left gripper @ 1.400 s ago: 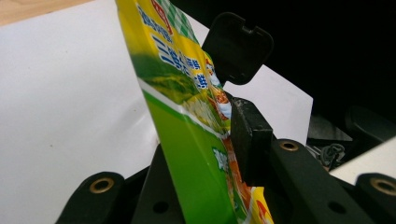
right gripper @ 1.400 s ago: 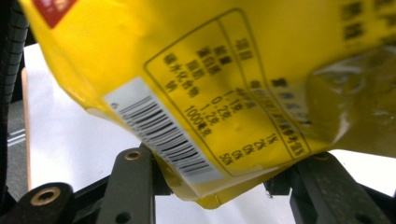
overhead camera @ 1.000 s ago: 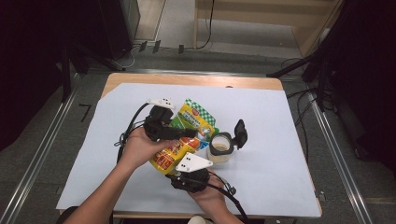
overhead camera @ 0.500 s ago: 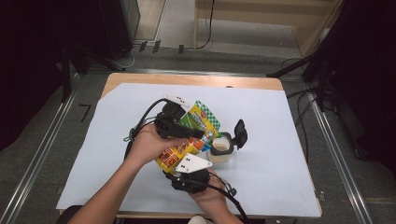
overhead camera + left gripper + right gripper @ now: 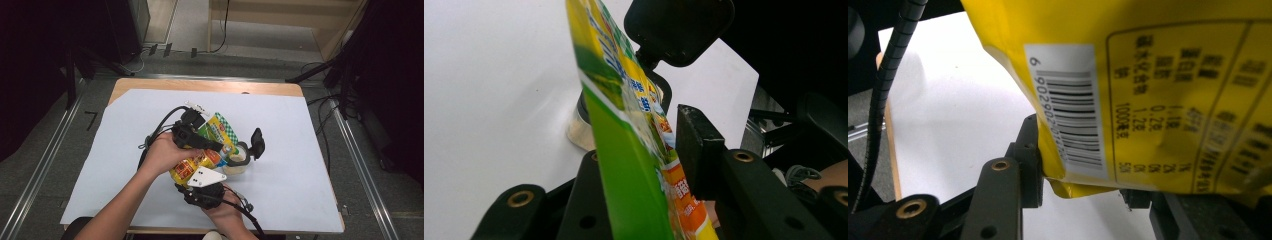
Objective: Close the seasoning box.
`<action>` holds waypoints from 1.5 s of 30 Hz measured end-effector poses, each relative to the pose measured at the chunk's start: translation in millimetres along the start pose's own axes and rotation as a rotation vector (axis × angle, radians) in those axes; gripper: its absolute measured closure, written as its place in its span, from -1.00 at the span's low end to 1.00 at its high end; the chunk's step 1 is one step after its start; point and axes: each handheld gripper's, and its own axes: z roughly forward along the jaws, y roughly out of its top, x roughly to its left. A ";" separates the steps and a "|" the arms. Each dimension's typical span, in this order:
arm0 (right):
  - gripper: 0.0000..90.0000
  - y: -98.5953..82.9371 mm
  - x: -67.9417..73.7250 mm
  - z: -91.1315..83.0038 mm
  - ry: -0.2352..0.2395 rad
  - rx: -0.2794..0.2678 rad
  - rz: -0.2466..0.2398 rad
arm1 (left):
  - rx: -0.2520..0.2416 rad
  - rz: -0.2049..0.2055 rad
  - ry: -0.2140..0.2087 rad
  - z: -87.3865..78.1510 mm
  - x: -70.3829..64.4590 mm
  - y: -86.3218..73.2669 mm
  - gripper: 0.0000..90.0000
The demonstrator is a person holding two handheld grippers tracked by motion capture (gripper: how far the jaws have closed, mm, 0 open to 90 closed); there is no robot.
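White sheet over table (image 5: 310, 165), work at its near middle. I have yellow-green packet (image 5: 210, 150) lifted, long axis slanting near-left to far-right. Left gripper (image 5: 197, 140) clamps packet's upper green part, jaws pinching film edge-on in left gripper view (image 5: 634, 165). Right gripper (image 5: 202, 187) nips packet's bottom corner by barcode (image 5: 1073, 107). Small glass jar (image 5: 239, 159) just beyond packet mouth; contents — cannot tell. Black lid (image 5: 257, 141) beside it.
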 end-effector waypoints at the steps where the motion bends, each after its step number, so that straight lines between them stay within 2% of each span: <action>1: 0.39 -0.1 -0.2 -0.6 -0.001 -0.004 0.003 | -0.003 -0.002 -0.006 -0.6 0.4 0.2 0.56; 5: 0.39 0.4 -2.9 -2.8 0.017 -0.026 0.046 | -0.006 -0.007 -0.017 -0.6 0.2 0.1 0.45; 9: 0.39 0.6 -8.6 -5.7 0.032 -0.052 0.108 | -0.005 0.020 -0.009 -0.1 -1.5 -2.3 0.38; 10: 0.39 0.6 -8.6 -5.7 0.032 -0.052 0.108 | -0.009 0.020 -0.005 -0.1 -1.8 -3.3 0.38; 12: 0.39 1.4 -11.0 -6.8 0.042 -0.060 0.140 | -0.020 0.021 -0.016 -1.8 -1.5 -5.4 0.38; 17: 0.39 3.0 -9.9 -6.8 0.047 -0.058 0.151 | -0.028 0.023 0.001 -4.0 -2.9 -7.2 0.40; 19: 0.38 3.8 -8.6 -7.0 0.047 -0.055 0.142 | -0.031 0.025 0.015 -5.0 -4.0 -7.4 0.43; 20: 0.37 4.6 -7.9 -7.5 0.044 -0.055 0.123 | -0.029 0.015 0.013 -5.5 -3.9 -7.4 0.47; 22: 0.36 5.1 -7.2 -7.8 0.047 -0.054 0.120 | -0.015 -0.010 0.022 -5.9 -3.3 -6.8 0.49; 23: 0.34 6.0 -5.3 -7.2 0.042 -0.044 0.091 | -0.003 -0.016 0.030 -5.6 -3.7 -6.3 0.53; 24: 0.34 6.0 -5.3 -7.2 0.042 -0.044 0.091 | -0.003 -0.016 0.030 -5.6 -3.7 -6.3 0.56; 25: 0.33 6.3 -4.1 -6.6 0.035 -0.039 0.071 | 0.003 -0.018 0.037 -5.3 -4.2 -5.9 0.56; 26: 0.29 6.5 -0.3 -5.2 0.027 -0.026 0.029 | 0.017 -0.008 0.044 -4.2 -5.9 -5.5 0.63; 27: 0.29 6.5 -0.3 -5.2 0.027 -0.026 0.029 | 0.017 -0.008 0.044 -4.2 -5.9 -5.5 0.65; 29: 0.29 6.4 4.2 -3.5 0.012 -0.015 -0.017 | 0.022 -0.007 0.046 -4.6 -6.8 -5.1 0.68; 32: 0.31 7.0 3.4 -4.2 0.014 -0.019 -0.021 | 0.013 -0.023 0.046 -5.5 -6.4 -4.2 0.68; 36: 0.35 8.2 2.5 -4.5 0.009 -0.014 -0.031 | 0.009 -0.024 0.038 -5.4 -6.0 -3.0 0.68; 39: 0.37 8.6 1.6 -5.1 0.019 -0.014 -0.017 | 0.006 -0.023 0.033 -5.3 -6.4 -2.6 0.62; 44: 0.38 10.7 -2.1 -9.0 0.036 -0.045 0.048 | -0.025 -0.028 0.021 -8.4 -8.0 -2.8 0.40; 45: 0.38 10.7 -2.1 -9.0 0.036 -0.045 0.048 | -0.030 -0.028 0.019 -9.1 -8.5 -2.8 0.40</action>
